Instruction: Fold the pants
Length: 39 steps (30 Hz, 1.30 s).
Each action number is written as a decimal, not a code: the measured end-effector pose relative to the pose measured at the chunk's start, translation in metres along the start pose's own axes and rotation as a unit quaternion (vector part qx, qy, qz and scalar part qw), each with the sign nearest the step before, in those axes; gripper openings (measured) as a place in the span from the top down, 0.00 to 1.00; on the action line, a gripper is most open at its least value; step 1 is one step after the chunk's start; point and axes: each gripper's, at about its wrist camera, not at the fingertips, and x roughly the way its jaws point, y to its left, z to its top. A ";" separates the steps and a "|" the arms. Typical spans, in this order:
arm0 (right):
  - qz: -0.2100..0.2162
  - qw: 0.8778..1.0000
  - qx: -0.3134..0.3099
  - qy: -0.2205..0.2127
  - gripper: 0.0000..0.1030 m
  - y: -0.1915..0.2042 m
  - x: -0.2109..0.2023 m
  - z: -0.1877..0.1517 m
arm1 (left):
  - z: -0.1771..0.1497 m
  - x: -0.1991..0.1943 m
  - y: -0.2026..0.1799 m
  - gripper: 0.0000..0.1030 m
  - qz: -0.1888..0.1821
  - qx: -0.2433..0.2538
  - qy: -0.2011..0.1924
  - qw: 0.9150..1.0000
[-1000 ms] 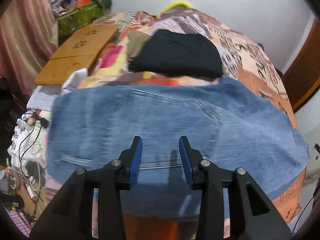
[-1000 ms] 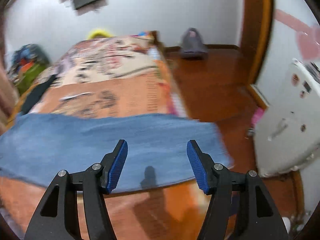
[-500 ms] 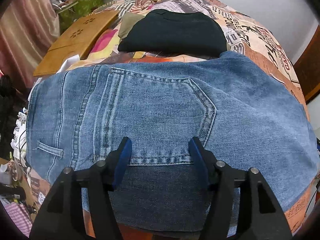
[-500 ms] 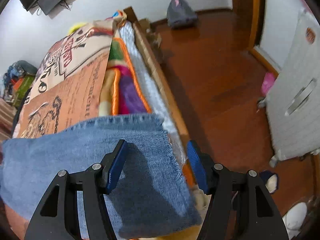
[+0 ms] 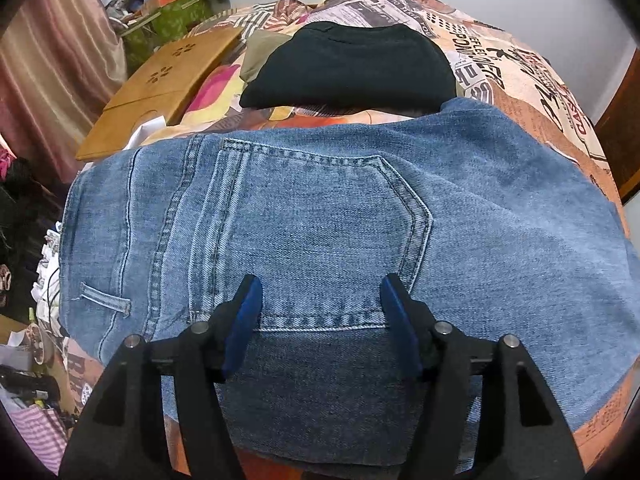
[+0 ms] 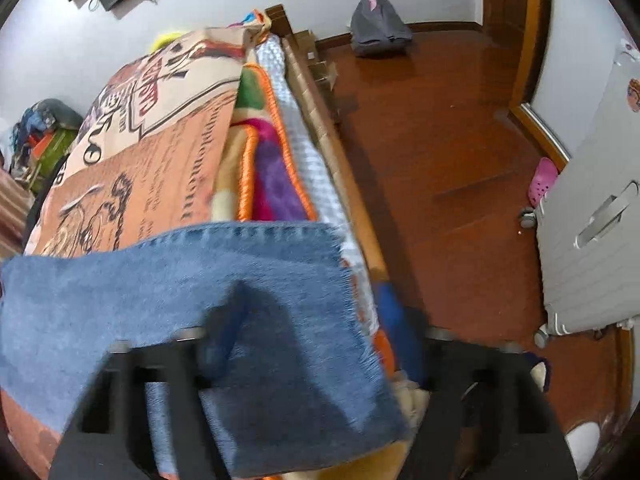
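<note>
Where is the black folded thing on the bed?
In the left wrist view, the black folded cloth lies on the patterned bedspread, just beyond the jeans, right of the wooden board.

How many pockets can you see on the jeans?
1: a back pocket in the middle of the jeans, just ahead of the left gripper. Others may be hidden underneath.

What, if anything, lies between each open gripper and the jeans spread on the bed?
Nothing visible does. The left gripper hangs open right over the jeans at the back pocket, bare denim between its fingers. The right gripper, blurred, is open over the hem end.
</note>
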 end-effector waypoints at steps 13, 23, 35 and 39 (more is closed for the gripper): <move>0.137 0.987 0.074 0.046 0.31 -0.032 0.051 -0.007 | -0.001 0.001 -0.007 0.35 0.028 0.001 -0.006 1.000; 0.092 0.995 0.023 0.025 0.88 -0.005 0.040 -0.004 | 0.000 0.001 -0.010 0.35 0.042 0.007 -0.010 0.999; -0.051 0.985 -0.074 -0.148 0.92 0.031 -0.039 0.019 | -0.001 0.001 -0.007 0.35 0.032 0.006 -0.013 0.999; -0.090 0.981 -0.102 -0.137 0.92 0.043 -0.021 0.032 | -0.002 0.001 -0.006 0.32 0.030 0.023 -0.018 0.999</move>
